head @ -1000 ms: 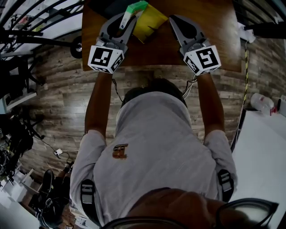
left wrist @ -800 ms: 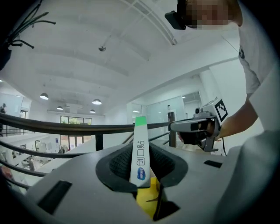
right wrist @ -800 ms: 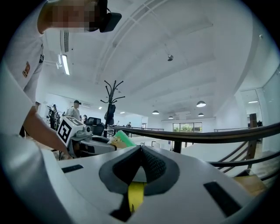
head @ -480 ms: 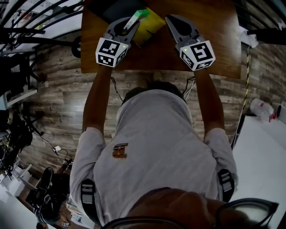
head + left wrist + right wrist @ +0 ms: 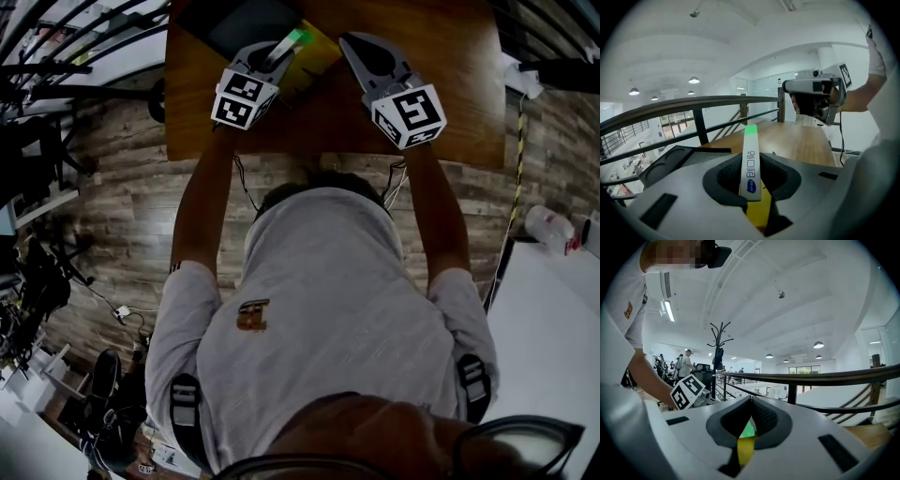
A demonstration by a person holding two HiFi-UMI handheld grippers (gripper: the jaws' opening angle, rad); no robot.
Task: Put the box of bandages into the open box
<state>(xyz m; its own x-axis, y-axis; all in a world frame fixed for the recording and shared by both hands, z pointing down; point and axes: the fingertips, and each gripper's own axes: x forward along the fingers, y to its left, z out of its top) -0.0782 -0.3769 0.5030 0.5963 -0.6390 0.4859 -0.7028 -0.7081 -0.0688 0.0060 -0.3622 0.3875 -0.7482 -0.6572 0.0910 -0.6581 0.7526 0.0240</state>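
Observation:
The box of bandages (image 5: 750, 161), thin and white with a green end, stands on edge between the jaws of my left gripper (image 5: 750, 176), which is shut on it. In the head view that left gripper (image 5: 274, 58) holds the box of bandages (image 5: 289, 44) over the wooden table (image 5: 441, 66), above a yellow packet (image 5: 317, 58). A dark open box (image 5: 246, 23) lies just beyond, at the table's far left; it shows as a dark open box (image 5: 670, 161) left of the jaws. My right gripper (image 5: 349, 45) hangs close by on the right, its jaws (image 5: 750, 399) shut and holding nothing.
The yellow packet (image 5: 757, 213) lies under the held box. A black railing (image 5: 693, 105) runs past the table's far edge. Wooden plank floor (image 5: 122, 216) lies around the table. A white surface (image 5: 553, 328) with a bottle stands at the right.
Both grippers have moved farther out over the table. The left one has carried the box of bandages to the right and toward the dark open box. The right one has drifted slightly left.

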